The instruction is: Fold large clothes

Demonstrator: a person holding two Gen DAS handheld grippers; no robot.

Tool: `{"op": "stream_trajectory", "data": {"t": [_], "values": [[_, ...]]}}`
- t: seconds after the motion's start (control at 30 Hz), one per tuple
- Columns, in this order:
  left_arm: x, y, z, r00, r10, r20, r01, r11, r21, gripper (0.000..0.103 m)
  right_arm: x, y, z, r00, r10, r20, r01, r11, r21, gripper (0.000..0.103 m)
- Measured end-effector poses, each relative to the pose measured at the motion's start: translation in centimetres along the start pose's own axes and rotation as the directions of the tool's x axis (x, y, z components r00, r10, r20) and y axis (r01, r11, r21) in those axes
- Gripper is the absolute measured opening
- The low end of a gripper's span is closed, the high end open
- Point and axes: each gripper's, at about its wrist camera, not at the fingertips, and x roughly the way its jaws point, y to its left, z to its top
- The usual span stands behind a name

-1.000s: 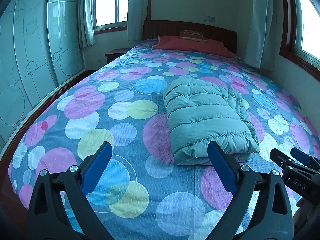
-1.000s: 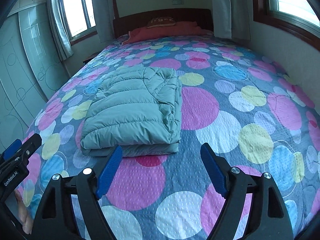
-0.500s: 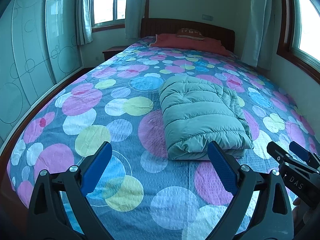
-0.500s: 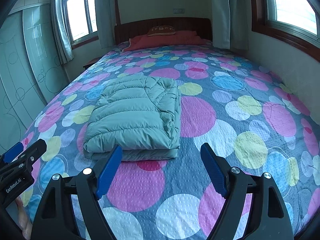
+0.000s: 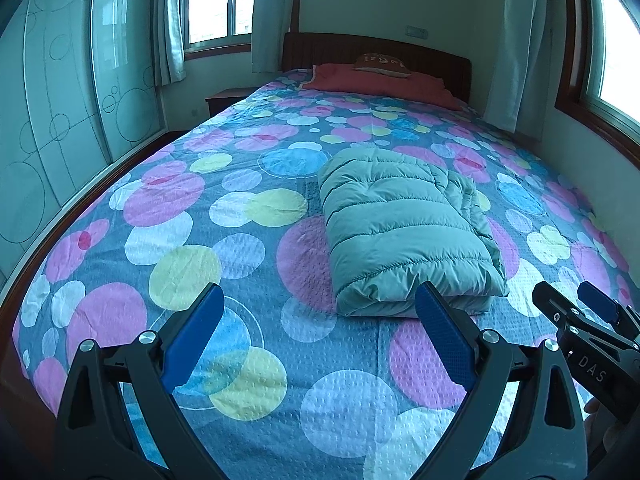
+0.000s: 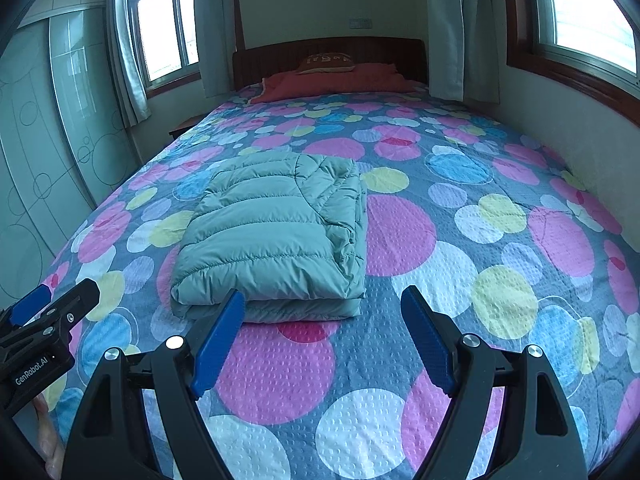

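A pale green puffer jacket point(image 5: 404, 232) point(image 6: 276, 236) lies folded into a thick rectangle on the bed's spotted cover. My left gripper point(image 5: 320, 332) hovers over the cover short of the jacket's near edge, open, nothing between its blue pads. My right gripper point(image 6: 322, 332) is also open and empty, just short of the jacket's near right corner. Each view shows the other gripper at its edge: the right gripper point(image 5: 588, 316) in the left wrist view, the left gripper point(image 6: 48, 312) in the right wrist view. Neither touches the jacket.
The bed point(image 5: 172, 208) fills the room, with a red pillow point(image 5: 380, 84) at the dark headboard. A glass-front wardrobe point(image 5: 60, 120) runs along the left. A wall with a window point(image 6: 592, 12) lies close on the right. A nightstand point(image 5: 228, 100) sits by the far left corner.
Both views have tilted up slightly, so the jacket sits a little lower and farther in the frames. Both grippers stay open and empty.
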Motion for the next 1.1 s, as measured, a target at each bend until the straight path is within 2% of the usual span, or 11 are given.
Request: {"op": "stream_trajectory", "data": {"t": [1.1], "values": [[0.07,0.11,-0.25,1.000,0.005,0.006,-0.005,1.000,0.006,0.096,-0.03,0.27,-0.05,1.000,0.001,0.001,-0.001,1.000,0.000,0.079]]}}
